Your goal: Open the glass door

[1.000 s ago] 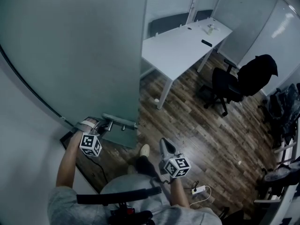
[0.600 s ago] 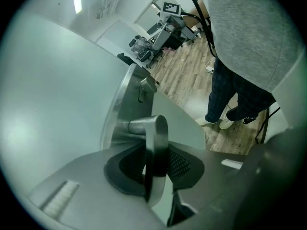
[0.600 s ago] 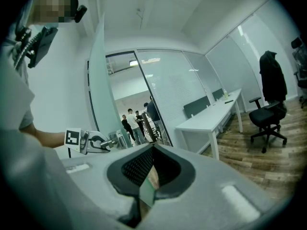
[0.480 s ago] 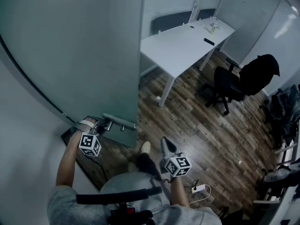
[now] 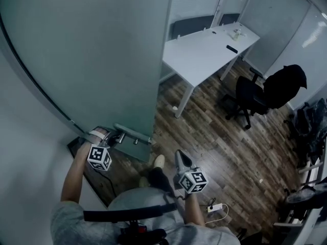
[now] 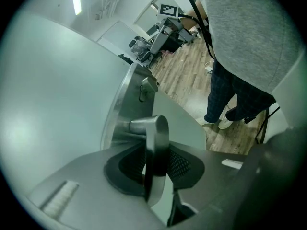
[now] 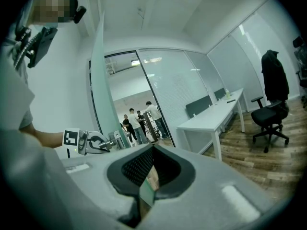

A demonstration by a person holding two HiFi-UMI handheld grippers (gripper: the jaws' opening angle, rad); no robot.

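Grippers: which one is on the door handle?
The left gripper, clamped on the door handle; the right gripper is shut, empty, away from it.

Floored in dark wood planks [image 5: 214, 131]. Walled at the far side with frosted glass partitions [image 5: 278, 24]. Furnished with a long white desk [image 5: 204, 55] against them, a grey screen [image 5: 191, 24] along its back edge, and a black office chair [image 5: 250, 98] near it, dark jacket [image 5: 286, 86] draped over the backrest. On the planks, a white power strip [image 5: 216, 207].
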